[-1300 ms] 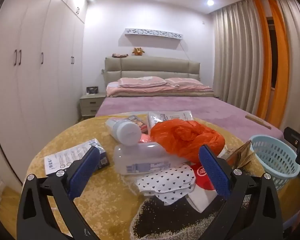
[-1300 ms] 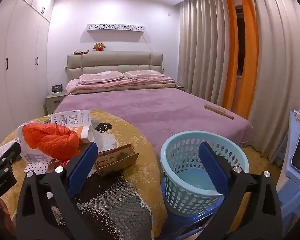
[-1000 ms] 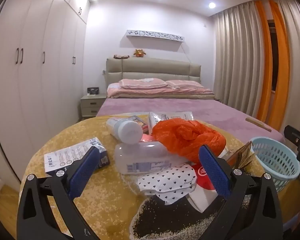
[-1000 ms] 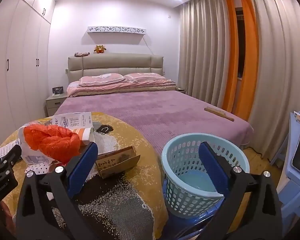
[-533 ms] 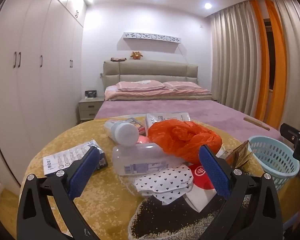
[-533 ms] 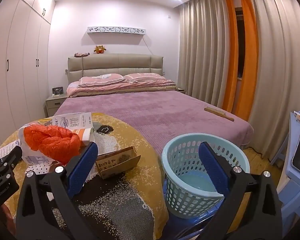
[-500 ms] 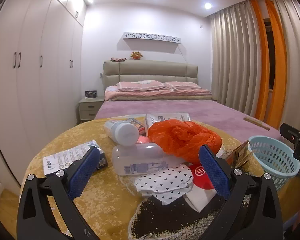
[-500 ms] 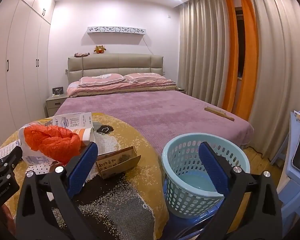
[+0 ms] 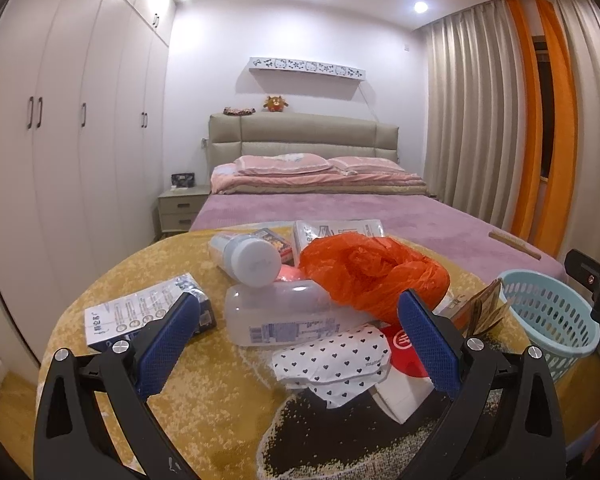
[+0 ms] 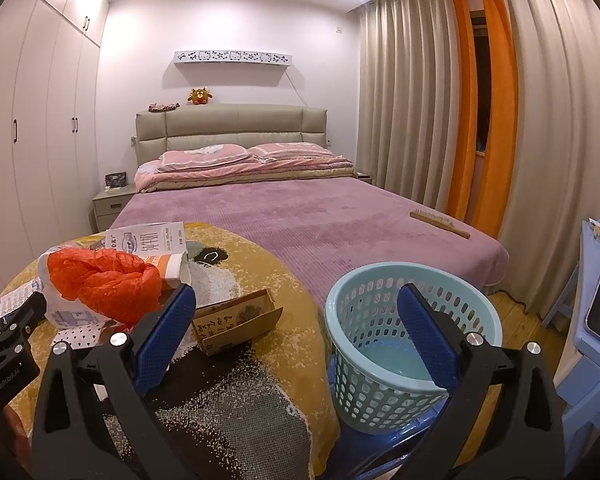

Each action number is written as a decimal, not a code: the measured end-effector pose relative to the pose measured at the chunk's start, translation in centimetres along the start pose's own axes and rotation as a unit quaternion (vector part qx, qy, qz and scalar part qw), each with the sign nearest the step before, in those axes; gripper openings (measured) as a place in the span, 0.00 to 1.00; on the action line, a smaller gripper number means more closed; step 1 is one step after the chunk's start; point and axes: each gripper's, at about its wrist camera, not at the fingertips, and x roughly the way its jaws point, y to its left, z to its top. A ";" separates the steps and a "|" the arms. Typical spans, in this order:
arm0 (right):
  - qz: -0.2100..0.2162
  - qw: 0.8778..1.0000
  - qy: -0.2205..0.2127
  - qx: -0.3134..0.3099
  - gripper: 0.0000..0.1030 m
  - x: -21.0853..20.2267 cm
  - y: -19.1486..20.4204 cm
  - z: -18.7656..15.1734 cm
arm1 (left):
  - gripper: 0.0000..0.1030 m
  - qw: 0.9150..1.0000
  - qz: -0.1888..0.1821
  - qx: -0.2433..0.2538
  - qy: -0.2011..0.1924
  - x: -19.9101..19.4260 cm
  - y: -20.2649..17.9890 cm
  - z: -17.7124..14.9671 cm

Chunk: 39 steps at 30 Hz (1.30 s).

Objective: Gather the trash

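Lying crumpled: orange plastic bag (image 9: 374, 274) | atop clear bottle (image 9: 284, 312)

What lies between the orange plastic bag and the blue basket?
A brown cardboard box lies between the orange plastic bag and the blue basket, seen in the right wrist view.

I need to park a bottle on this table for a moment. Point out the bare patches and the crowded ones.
Bare cloth lies along the near left of the table, between the leaflet box and the heart-print wrapper. In the right wrist view, more bare cloth separates the cardboard box from the laundry basket. Around the orange plastic bag and clear bottle it is crowded.
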 end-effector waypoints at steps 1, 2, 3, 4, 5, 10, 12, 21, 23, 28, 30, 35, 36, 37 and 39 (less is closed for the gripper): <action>0.000 1.000 0.001 0.000 0.93 0.1 0.0 0.0 | 0.93 1.000 0.000 0.000 0.001 0.0 0.0 0.0; 0.000 1.000 0.002 0.000 0.93 0.1 0.0 -0.1 | 0.93 1.000 0.000 0.001 0.002 0.0 0.0 0.0; 0.000 1.000 0.002 0.000 0.93 0.1 0.0 -0.1 | 0.93 1.000 0.000 0.001 0.003 0.1 0.0 0.0; 0.000 1.000 0.002 0.000 0.93 0.1 0.0 -0.1 | 0.93 1.000 0.000 0.002 0.003 0.1 0.0 0.0; 0.000 1.000 0.002 0.000 0.93 0.0 0.0 -0.1 | 0.93 1.000 0.000 0.002 0.004 0.2 0.0 0.0; 0.000 1.000 0.002 0.001 0.93 0.0 -0.1 0.0 | 0.93 1.000 0.001 0.002 0.008 0.3 -0.1 -0.1; 0.000 1.000 0.002 0.002 0.93 0.0 -0.1 -0.1 | 0.93 1.000 0.002 0.002 0.011 0.4 -0.1 -0.1; 0.001 1.000 0.002 0.006 0.93 0.0 -0.3 0.1 | 0.93 1.000 0.003 0.003 0.014 0.5 -0.1 -0.1; 0.002 1.000 0.002 0.007 0.93 0.0 -0.3 0.1 | 0.93 1.000 0.003 0.003 0.014 0.5 -0.1 -0.1; 0.005 1.000 0.004 0.008 0.93 0.1 -0.2 0.1 | 0.93 1.000 0.003 0.002 0.015 0.4 0.0 -0.1; 0.006 1.000 0.004 0.007 0.93 0.0 -0.2 0.0 | 0.93 1.000 0.003 0.001 0.016 0.4 0.0 0.0; 0.016 1.000 0.007 0.005 0.89 0.2 0.0 0.2 | 0.93 1.000 0.011 0.000 0.022 0.0 1.5 0.4; 0.018 1.000 0.008 0.004 0.88 0.2 0.1 0.2 | 0.93 1.000 0.014 -0.004 0.025 -0.2 2.3 0.5; 0.020 1.000 0.009 0.003 0.87 0.3 0.2 0.3 | 0.93 0.999 0.018 -0.010 0.028 -0.3 3.2 0.6; 0.026 1.000 0.016 0.003 0.84 0.6 0.5 0.3 | 0.93 0.999 0.026 -0.020 0.038 -0.4 5.1 0.9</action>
